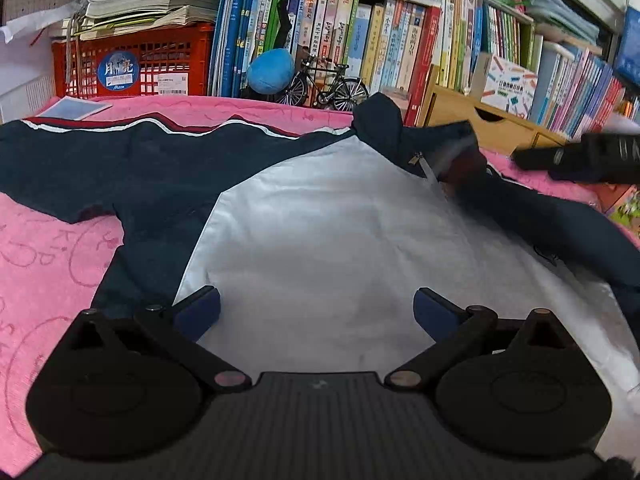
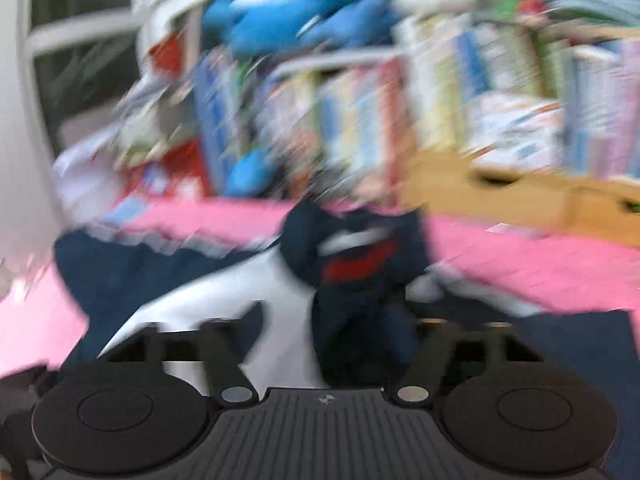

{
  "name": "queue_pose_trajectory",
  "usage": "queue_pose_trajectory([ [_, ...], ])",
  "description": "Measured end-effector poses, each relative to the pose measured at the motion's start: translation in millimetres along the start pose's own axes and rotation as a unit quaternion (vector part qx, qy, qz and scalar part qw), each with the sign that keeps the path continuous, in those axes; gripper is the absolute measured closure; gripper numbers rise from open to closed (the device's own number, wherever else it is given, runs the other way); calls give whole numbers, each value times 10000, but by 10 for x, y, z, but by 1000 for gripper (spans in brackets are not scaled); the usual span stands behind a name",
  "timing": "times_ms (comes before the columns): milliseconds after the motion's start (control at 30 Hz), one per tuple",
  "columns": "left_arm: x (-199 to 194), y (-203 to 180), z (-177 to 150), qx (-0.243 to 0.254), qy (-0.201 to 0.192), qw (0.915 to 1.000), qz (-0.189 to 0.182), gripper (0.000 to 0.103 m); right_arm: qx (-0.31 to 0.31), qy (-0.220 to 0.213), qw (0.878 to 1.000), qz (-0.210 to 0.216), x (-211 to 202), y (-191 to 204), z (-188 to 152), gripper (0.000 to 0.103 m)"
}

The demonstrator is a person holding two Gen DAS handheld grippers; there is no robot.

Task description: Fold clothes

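Left gripper [image 1: 316, 312] spread wide, blue-padded fingers [image 1: 200, 312] apart and empty, poised over the white panel of a navy-and-white jacket [image 1: 320, 240]. Jacket laid flat on a pink cloth [image 1: 44, 264] scribbled with red pen marks, navy sleeve [image 1: 80, 164] stretched out to the left with red and white stripes along its far edge, collar and zipper pull [image 1: 416, 158] up toward the far right, second navy sleeve trailing off to the right. Beyond the cloth, from the left: red plastic crate [image 1: 136, 64] topped with stacked papers, blue plush ball [image 1: 270, 70], miniature bicycle [image 1: 322, 86], row of upright books [image 1: 392, 40], wooden drawer box [image 1: 480, 120]. Black blurred shape at the far right edge of the left wrist view, likely the right gripper [image 1: 580, 156], just beside the collar. Right wrist view heavily smeared by motion: right gripper [image 2: 324, 344] over the same jacket [image 2: 224, 300], bunched navy fabric with a red patch [image 2: 360, 264] directly ahead between the finger arms; cannot tell whether closed on that fabric or merely near it. Pink cloth [image 2: 520, 260] to either side, blurred books [image 2: 360, 128] and blue plush [image 2: 288, 20] behind.
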State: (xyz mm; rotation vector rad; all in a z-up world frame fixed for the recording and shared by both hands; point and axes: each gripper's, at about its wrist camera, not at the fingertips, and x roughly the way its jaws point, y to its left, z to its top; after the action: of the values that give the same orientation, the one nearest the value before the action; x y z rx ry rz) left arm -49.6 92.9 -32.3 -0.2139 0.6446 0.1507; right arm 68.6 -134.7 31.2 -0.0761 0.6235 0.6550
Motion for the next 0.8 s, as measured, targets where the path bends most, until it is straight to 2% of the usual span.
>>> queue_pose_trajectory([
  [67, -4, 2, 2, -17, -13, 10000, -15, 0, -264, 88, 9995, 140, -37, 165, -75, 20],
  [133, -5, -10, 4, 9, -8, 10000, 8, 0, -420, 28, 9991, 96, -166, 208, -177, 1],
  [233, -10, -13, 16, 61, 36, 10000, -50, 0, -150, -53, 9997, -205, -345, 40, -359, 0],
  [267, -25, 6, 29, 73, 83, 9996, -244, 0, 28, -16, 9996, -275, -363, -38, -393, 0],
  [333, -102, 82, 55, -39, 207, 9960, -868, 0, 381, 19, 9986, -377, -385, -196, -527, 0],
  [400, -228, 155, 130, -233, 293, 9877, -1515, 0, 496, -133, 9972, -546, -419, -249, -629, 0],
  [433, -289, 146, 200, -201, 297, 9850, -1686, 0, 553, -209, 9963, -630, -436, -275, -680, 0],
  [567, -381, -51, 565, 200, 95, 9799, -1984, 0, 782, -513, 9909, -965, -503, -381, -885, 0],
  [600, -364, -102, 660, 250, 39, 9768, -2125, 0, 839, -588, 9892, -1049, -520, -407, -936, 0],
  [667, -159, -172, 824, 16, 53, 9654, -2606, 0, 947, -704, 9852, -1240, -544, -453, -1018, 0],
  [733, 190, -286, 936, -346, 470, 9648, -2564, 0, 960, -570, 9808, -1600, -491, -439, -992, 0],
  [767, 390, -331, 948, -582, 855, 9622, -2520, 0, 914, -499, 9797, -1714, -465, -423, -984, 0],
  [800, 588, -370, 948, -842, 1238, 9561, -2519, 0, 869, -450, 9787, -1802, -442, -407, -978, 0],
])
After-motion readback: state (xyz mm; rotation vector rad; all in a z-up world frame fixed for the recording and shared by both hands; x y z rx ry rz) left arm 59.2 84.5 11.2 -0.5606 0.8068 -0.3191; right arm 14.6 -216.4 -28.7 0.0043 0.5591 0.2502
